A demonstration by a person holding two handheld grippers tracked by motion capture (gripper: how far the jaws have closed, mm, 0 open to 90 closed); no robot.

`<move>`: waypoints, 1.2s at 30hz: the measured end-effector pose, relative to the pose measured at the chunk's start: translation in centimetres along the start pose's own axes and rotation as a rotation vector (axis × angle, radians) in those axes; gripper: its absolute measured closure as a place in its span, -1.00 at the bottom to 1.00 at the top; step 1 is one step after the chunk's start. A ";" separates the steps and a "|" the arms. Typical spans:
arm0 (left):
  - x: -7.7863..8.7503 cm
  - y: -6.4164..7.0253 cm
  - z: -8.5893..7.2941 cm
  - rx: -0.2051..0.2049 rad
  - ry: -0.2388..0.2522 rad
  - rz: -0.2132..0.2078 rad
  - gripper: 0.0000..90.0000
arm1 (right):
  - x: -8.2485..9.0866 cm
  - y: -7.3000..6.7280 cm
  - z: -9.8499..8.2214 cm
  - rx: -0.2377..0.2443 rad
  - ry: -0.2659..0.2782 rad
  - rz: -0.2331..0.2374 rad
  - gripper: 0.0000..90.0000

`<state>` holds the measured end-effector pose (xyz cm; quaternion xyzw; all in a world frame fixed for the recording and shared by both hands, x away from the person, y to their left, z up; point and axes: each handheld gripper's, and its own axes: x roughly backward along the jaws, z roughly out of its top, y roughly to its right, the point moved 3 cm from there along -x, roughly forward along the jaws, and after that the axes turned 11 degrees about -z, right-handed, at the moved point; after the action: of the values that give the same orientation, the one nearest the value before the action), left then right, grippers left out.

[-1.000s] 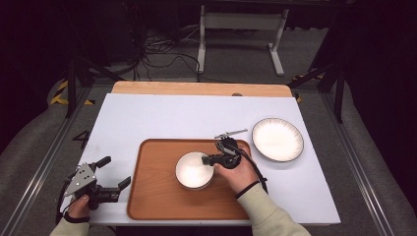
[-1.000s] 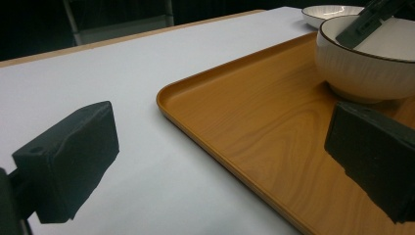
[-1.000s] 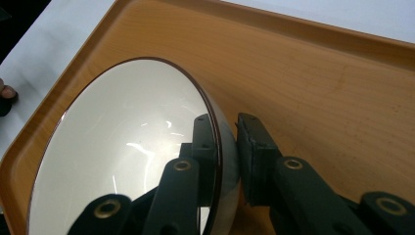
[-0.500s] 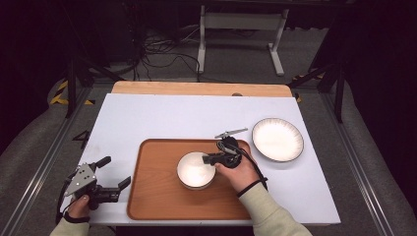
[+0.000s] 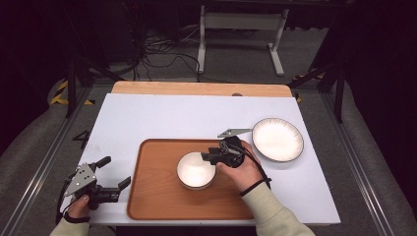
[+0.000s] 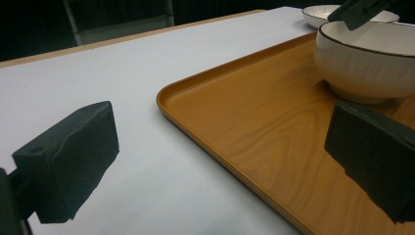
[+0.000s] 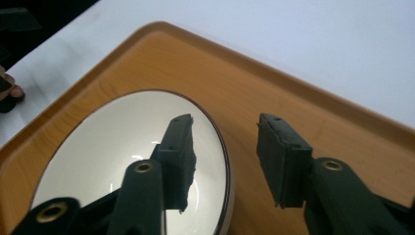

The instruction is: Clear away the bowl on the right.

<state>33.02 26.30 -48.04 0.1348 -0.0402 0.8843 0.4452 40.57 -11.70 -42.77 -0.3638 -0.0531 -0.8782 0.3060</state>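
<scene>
A white bowl (image 5: 196, 169) with a dark rim stands in the middle of a wooden tray (image 5: 157, 196). My right gripper (image 5: 209, 156) reaches it from the right. In the right gripper view the gripper (image 7: 224, 122) is open and straddles the rim: one jaw over the bowl (image 7: 122, 161), the other outside above the tray (image 7: 293, 98). Off the tray's front left corner, my left gripper (image 5: 115, 171) is held open with nothing in it. In the left gripper view the gripper (image 6: 220, 147) faces the tray (image 6: 254, 122) and the bowl (image 6: 367, 63).
A white plate (image 5: 278, 139) lies on the white table (image 5: 162, 118) to the right of the tray; its edge (image 6: 318, 12) shows behind the bowl. A wooden strip (image 5: 196, 89) runs along the table's far edge. Beyond it are a stand and cables on the floor.
</scene>
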 end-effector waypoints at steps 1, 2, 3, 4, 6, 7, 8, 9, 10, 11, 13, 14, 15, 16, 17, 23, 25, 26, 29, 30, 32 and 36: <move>0.0 0.0 0.0 0.000 0.001 0.000 -0.99 | 0.2 0.0 0.1 0.014 0.022 0.004 0.20; 0.0 0.0 0.0 -0.005 -0.001 0.000 -0.99 | 0.3 0.0 0.1 0.022 0.035 0.007 0.18; 0.0 0.0 0.0 -0.005 0.001 -0.001 -0.99 | 0.4 0.0 0.2 0.035 0.052 0.011 0.14; 0.0 0.0 0.0 -0.005 0.001 -0.001 -0.99 | 0.6 -0.1 0.3 0.051 0.073 0.019 0.12; 0.0 0.0 0.0 -0.005 0.001 -0.001 -0.99 | 0.9 -0.2 0.4 0.088 0.114 0.031 0.07; 0.0 0.0 0.0 -0.001 0.000 0.000 -0.99 | 1.1 -0.3 0.5 0.104 0.137 0.035 0.06; 0.0 0.0 0.0 0.001 -0.001 -0.001 -0.99 | 1.2 -0.3 0.5 0.122 0.161 0.040 0.06; 0.0 0.0 0.0 -0.002 -0.008 -0.003 -0.99 | 1.3 -0.3 0.5 0.138 0.179 0.044 0.04; 0.0 0.0 0.0 -0.001 -0.008 -0.003 -0.99 | 1.5 -0.4 0.5 0.154 0.196 0.048 0.03; 0.0 -0.1 0.0 -0.001 -0.009 -0.004 -0.99 | 1.6 -0.4 0.5 0.166 0.209 0.053 0.02; 0.0 0.0 0.0 0.001 -0.004 -0.002 -0.99 | 1.8 -0.4 0.5 0.187 0.241 0.067 0.00; 0.0 0.0 0.0 0.005 -0.010 -0.005 -0.99 | 2.0 -0.4 0.5 0.203 0.261 0.074 -0.04; -0.1 -0.1 0.0 0.003 -0.009 -0.004 -0.99 | 2.1 -0.5 0.5 0.216 0.277 0.079 -0.07; -0.1 -0.1 0.0 0.003 -0.009 -0.004 -0.99 | 2.1 -0.5 0.5 0.216 0.277 0.079 -0.07; -0.1 -0.1 0.0 0.006 -0.008 -0.004 -0.99 | 2.2 -0.5 0.4 0.230 0.293 0.086 -0.11; -0.1 0.0 0.0 0.007 -0.008 -0.005 -0.99 | 2.8 -0.8 0.4 0.289 0.386 0.109 -0.37; -0.1 0.0 0.0 0.006 -0.008 -0.005 -0.99 | 2.9 -0.8 0.4 0.306 0.407 0.115 -0.42; -0.1 0.0 0.0 0.006 -0.008 -0.005 -0.99 | 2.9 -0.8 0.4 0.306 0.407 0.115 -0.42; -0.1 0.0 0.0 0.007 -0.008 -0.004 -0.99 | 3.2 -0.7 0.3 0.325 0.424 0.129 -0.47; -0.1 -0.1 0.0 0.007 -0.008 -0.005 -0.99 | 3.5 -0.6 0.2 0.332 0.436 0.136 -0.50; -0.1 -0.1 0.0 0.007 -0.008 -0.004 -0.99 | 3.7 -0.5 0.2 0.332 0.447 0.140 -0.51; -0.1 -0.1 0.0 0.008 -0.008 -0.004 -0.99 | 4.2 -0.2 0.1 0.327 0.469 0.150 -0.52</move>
<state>33.12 26.26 -48.05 0.1401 -0.0380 0.8831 0.4463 38.16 -13.58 -39.87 -0.0998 -0.0947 -0.8931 0.4283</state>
